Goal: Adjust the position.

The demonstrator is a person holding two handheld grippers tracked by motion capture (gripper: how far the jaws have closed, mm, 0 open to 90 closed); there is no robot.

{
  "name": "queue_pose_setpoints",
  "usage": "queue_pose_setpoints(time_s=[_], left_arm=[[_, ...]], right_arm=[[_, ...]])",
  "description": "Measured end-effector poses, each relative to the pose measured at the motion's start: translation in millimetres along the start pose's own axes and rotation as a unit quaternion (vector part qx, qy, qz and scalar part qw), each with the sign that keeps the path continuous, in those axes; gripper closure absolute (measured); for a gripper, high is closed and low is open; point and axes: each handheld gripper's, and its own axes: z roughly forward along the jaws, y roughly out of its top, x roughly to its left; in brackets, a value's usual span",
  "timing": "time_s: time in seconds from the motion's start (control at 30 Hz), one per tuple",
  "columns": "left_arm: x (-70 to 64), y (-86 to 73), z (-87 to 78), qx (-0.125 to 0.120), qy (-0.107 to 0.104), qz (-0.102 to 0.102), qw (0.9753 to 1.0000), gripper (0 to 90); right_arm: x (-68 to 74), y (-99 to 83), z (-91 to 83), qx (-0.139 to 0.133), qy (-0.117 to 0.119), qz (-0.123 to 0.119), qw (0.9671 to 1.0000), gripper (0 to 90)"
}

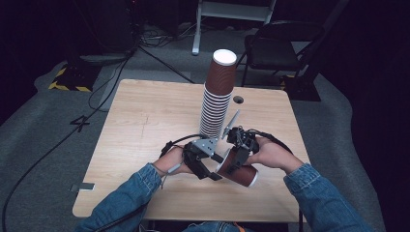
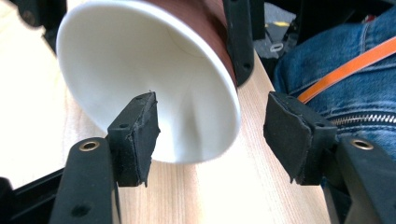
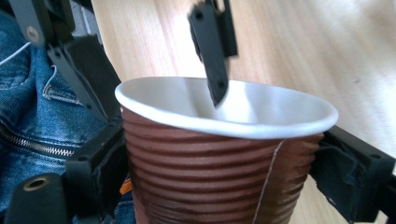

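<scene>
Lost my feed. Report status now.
Right gripper shut on brown paper cup. Left gripper open, one jaw inside the rim. Cup stack stands behind, apart.

Table [image 1: 145, 125] with a stack [image 1: 216, 104] of cups upright on it, right of centre, toward the far edge. Before the stack, near the front edge, the two grippers meet — left gripper [image 1: 209, 166] just left of the right gripper [image 1: 237, 157]. Between the right one's jaws lies a cup [image 1: 240, 171], tipped on its side (mouth toward the left gripper). One left jaw stands inside that mouth, the other outside its rim. Behind the table, at right — a chair [image 1: 275, 48].
</scene>
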Motion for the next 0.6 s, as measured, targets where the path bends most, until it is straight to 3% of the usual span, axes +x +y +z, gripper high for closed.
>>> queue_pose_setpoints(time_s=[0.07, 0.1, 0.17, 0.23, 0.3, 0.47, 0.6], left_arm=[[-0.6, -1.5, -6.2, -0.01, 0.011, -0.002, 0.9999, 35.4], [-1.0, -3.0, -10.6, -0.015, 0.017, -0.008, 0.9997, 34.8], [-0.8, -6.0, -16.9, -0.024, 0.026, -0.014, 0.9993, 34.4], [-1.2, -9.1, -21.9, -0.027, 0.033, -0.02, 0.9989, 33.7], [-2.7, -13.5, -27.1, -0.03, 0.042, -0.03, 0.9982, 33.7], [-6.3, -21.8, -35.2, -0.033, 0.057, -0.042, 0.9969, 33.7], [-10.3, -28.9, -41.7, -0.034, 0.07, -0.055, 0.9955, 33.7]], right_arm=[[0.7, -1.8, -7.3, -0.016, -0.009, -0.005, 0.9998, 13.4], [1.1, -4.1, -14.4, -0.035, -0.025, -0.01, 0.999, 13.4], [1.0, -5.1, -17.2, -0.045, -0.032, -0.013, 0.9984, 13.4], [1.2, -10.6, -29.1, -0.082, -0.047, -0.016, 0.9954, 13.4], [1.0, -12.9, -33.4, -0.096, -0.052, -0.014, 0.9939, 13.4], [-0.7, -24.6, -53.1, -0.161, -0.085, -0.017, 0.9831, 13.4], [-1.2, -36.3, -69.8, -0.209, -0.108, -0.011, 0.9718, 13.4]])
